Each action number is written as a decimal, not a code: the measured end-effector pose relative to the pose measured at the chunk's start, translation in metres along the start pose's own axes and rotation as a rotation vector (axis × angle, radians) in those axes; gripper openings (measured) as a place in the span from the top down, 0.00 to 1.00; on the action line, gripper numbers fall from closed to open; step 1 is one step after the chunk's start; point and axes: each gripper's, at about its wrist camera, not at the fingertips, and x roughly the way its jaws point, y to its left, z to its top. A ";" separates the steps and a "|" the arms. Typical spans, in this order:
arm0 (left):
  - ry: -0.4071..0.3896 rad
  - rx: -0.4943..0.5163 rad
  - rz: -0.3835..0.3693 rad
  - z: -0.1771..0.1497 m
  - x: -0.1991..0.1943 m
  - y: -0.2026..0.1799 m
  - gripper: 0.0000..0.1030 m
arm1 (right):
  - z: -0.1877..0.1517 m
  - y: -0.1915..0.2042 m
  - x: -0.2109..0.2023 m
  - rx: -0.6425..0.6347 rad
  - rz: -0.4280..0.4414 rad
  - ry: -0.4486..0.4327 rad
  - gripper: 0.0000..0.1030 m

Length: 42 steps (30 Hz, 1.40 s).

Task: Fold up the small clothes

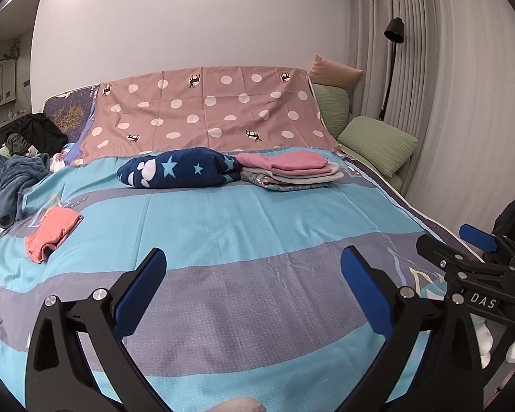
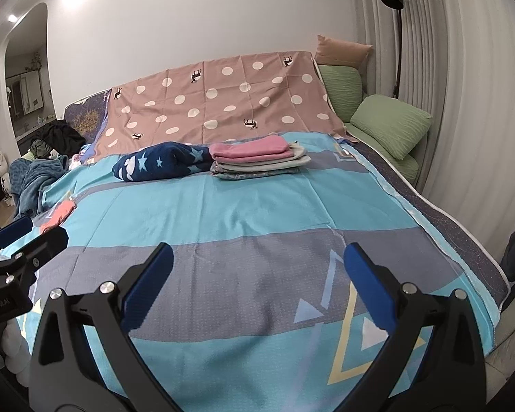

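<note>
My left gripper [image 1: 254, 261] hovers open over the near part of the bed, nothing between its blue pads. My right gripper [image 2: 259, 254] is also open and empty, just to the right of it and at about the same height. Each shows at the edge of the other's view: the right gripper [image 1: 453, 240] and the left gripper [image 2: 39, 231]. A folded coral garment [image 1: 53, 233] [image 2: 58, 218] lies to the left. At the far end sit a rolled navy star fleece [image 1: 178, 168] [image 2: 158, 161] and a stack of folded clothes [image 1: 288, 168] [image 2: 257, 158] with a pink piece on top.
The bed is covered by a turquoise and grey striped sheet [image 1: 240, 223]. A loose heap of blue-grey and black clothes [image 1: 13, 178] lies at the far left. A dotted pink sheet [image 1: 206, 110] drapes the headboard. Green pillows [image 1: 377, 144], a floor lamp [image 1: 393, 31] and curtains stand at the right.
</note>
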 end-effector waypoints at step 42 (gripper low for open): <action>0.010 0.010 0.012 -0.006 0.001 0.003 0.01 | -0.002 0.008 0.002 -0.022 0.004 0.002 0.02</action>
